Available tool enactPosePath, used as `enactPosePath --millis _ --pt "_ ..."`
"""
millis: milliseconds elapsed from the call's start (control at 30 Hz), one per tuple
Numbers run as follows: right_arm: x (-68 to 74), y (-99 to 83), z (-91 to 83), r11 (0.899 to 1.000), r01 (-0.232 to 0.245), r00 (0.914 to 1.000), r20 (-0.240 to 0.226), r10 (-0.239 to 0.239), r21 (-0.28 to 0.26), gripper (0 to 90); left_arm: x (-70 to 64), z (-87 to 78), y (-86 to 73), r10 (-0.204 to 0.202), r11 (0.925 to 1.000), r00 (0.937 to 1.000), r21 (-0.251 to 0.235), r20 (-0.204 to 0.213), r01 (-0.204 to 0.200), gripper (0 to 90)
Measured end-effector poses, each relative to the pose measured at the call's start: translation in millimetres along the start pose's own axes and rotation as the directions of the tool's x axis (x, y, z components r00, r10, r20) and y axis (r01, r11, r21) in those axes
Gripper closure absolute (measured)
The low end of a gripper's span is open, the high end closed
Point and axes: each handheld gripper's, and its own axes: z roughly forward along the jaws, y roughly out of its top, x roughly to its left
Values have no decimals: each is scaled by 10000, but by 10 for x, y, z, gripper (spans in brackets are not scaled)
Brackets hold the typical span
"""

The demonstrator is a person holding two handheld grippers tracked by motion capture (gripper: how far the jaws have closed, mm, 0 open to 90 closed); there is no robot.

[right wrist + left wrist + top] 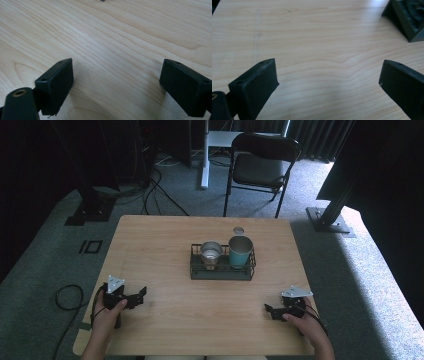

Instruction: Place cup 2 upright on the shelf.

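Observation:
A black wire basket [222, 270] stands in the middle of the wooden table [165, 245]. Inside it, a steel cup [211, 253] sits on the left and a taller teal cup [240, 251] on the right, both upright. My left gripper [139, 296] rests at the near left of the table, held by a hand, and points toward the middle. In the left gripper view its jaws [327, 70] stand wide open over bare wood, with a basket corner [407, 20] at the top right. My right gripper [270, 311] lies at the near right, its jaws [116, 68] also open on nothing.
A small round metal object [238, 230] lies on the table just behind the teal cup. A black folding chair [260, 165] stands beyond the far edge. Cables [67, 297] trail on the carpet at the left.

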Motion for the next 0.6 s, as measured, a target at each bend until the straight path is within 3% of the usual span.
enactPosePath --millis 267,600 --pt "0 0 0 10000 -1 10000 0 1 0 115 47 -51 -52 -13 9996 9978 271 -670 31 27" --pt "0 0 0 10000 -2 10000 -1 2 -1 115 116 -108 -98 -411 9969 9892 601 -1404 499 27"
